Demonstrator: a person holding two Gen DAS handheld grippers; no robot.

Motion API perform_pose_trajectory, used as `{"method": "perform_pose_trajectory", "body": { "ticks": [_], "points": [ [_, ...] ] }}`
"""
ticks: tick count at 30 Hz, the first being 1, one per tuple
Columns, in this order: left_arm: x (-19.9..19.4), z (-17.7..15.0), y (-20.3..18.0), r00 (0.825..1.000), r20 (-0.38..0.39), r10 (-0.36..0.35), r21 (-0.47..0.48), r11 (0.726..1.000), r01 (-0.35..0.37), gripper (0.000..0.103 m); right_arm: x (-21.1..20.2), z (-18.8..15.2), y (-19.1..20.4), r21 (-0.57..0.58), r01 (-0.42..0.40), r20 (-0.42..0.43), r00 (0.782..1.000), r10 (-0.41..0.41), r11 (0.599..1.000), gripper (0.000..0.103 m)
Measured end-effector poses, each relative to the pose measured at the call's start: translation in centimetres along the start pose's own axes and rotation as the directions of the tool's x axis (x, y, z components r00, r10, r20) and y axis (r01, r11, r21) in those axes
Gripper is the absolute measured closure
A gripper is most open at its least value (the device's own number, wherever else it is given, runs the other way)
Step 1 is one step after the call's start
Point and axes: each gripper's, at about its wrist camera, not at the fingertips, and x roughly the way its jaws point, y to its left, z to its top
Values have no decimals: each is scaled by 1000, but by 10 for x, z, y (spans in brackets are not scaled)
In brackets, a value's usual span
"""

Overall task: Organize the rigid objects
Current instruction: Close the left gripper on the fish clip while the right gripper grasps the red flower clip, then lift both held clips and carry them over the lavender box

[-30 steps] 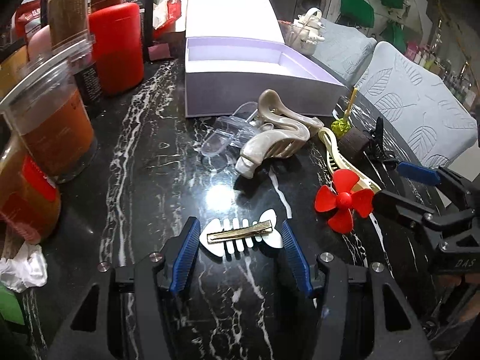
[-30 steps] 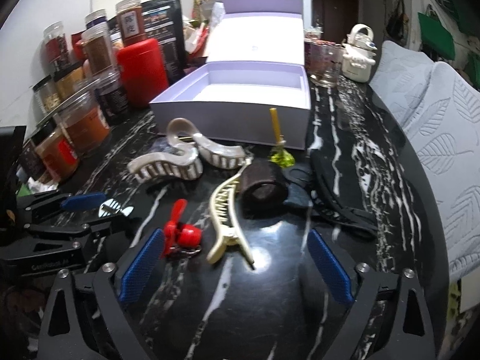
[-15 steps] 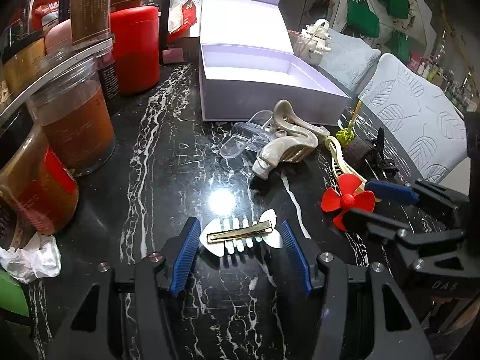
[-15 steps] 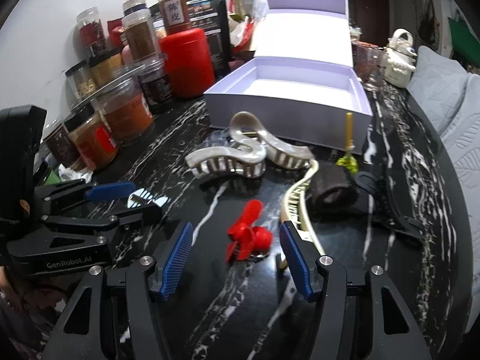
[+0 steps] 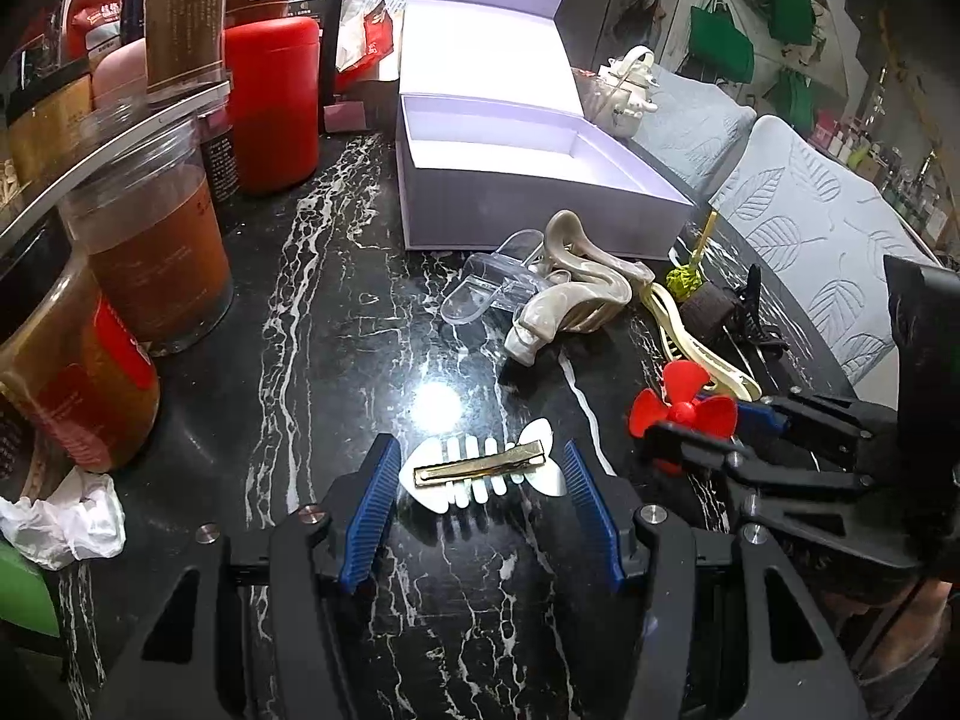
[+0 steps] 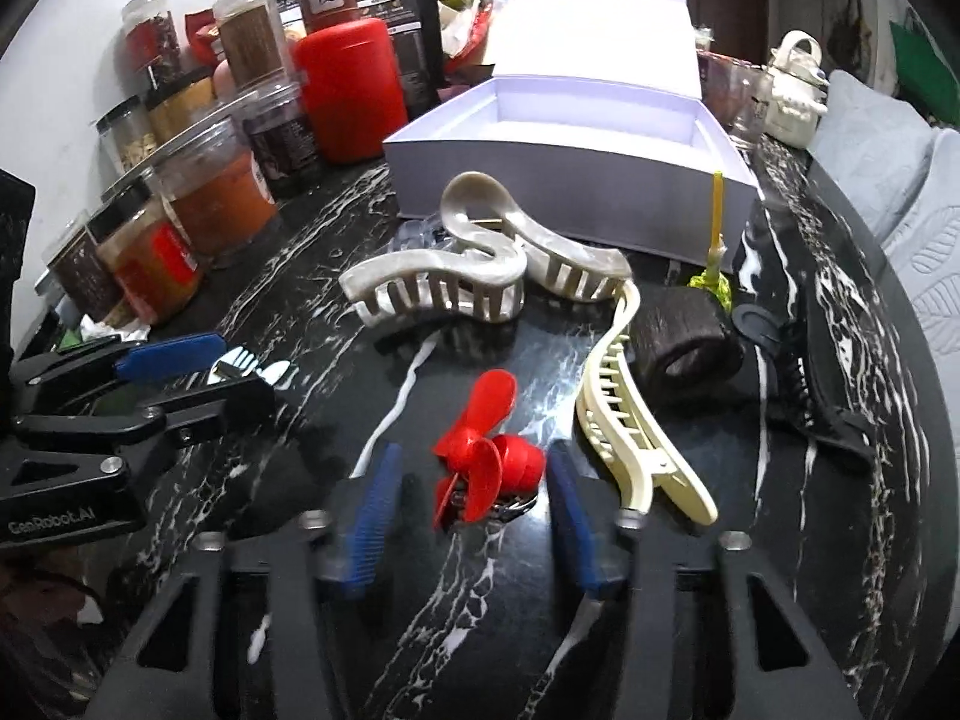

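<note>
2 hand-held grippers: left (image 5: 480, 501) agape round fishbone clip (image 5: 483, 471), right (image 6: 468, 513) closing w/ red fan (image 6: 486, 462) between.

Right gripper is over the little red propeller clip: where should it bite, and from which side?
Grip the round red hub of the red propeller clip, not the thin blades, which fan out and would likely flex or slip. Come down from above, pads either side of the hub. The right gripper already straddles it, jaws closing, with the cream claw clip close beside its right pad.

claw clips (image 6: 480, 276) before box (image 6: 564, 198); apparently touching
</note>
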Motion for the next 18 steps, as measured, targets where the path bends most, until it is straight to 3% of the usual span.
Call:
{"method": "perform_pose_trajectory", "body": {
  "ticks": [18],
  "points": [
    [-17, -11, -14, 1000, 31, -5, 21, 1000, 5, 47, -29, -20, 6, -4, -4, 55, 998, 4, 1000, 73]
  ]
}}
